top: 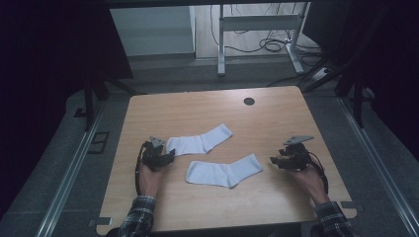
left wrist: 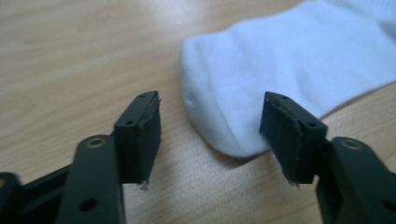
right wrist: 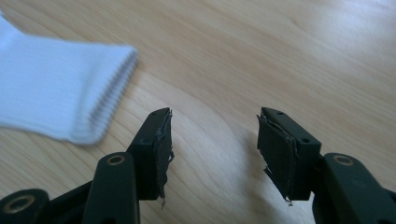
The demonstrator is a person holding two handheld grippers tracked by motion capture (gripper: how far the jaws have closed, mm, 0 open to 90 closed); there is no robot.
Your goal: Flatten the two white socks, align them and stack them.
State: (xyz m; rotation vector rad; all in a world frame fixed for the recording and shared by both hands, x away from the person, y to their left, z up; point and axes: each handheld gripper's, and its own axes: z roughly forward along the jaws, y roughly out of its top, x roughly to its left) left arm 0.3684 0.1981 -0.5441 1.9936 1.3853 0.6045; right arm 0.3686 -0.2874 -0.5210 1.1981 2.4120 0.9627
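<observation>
Two white socks lie flat on the wooden table (top: 276, 197). The far sock (top: 199, 140) runs from left of centre toward the middle; the near sock (top: 223, 171) lies just in front of it. My left gripper (top: 169, 156) is open at the far sock's left end, and the left gripper view has that rounded toe end (left wrist: 261, 79) between and just beyond the jaws. My right gripper (top: 274, 161) is open over bare wood, a short way right of the near sock's ribbed cuff (right wrist: 70, 93).
A round dark grommet hole (top: 249, 101) sits near the table's far edge. Beyond the table stand a metal desk frame (top: 257, 29) and loose cables (top: 272, 45) on the floor. Metal rails (top: 69, 173) run along both sides.
</observation>
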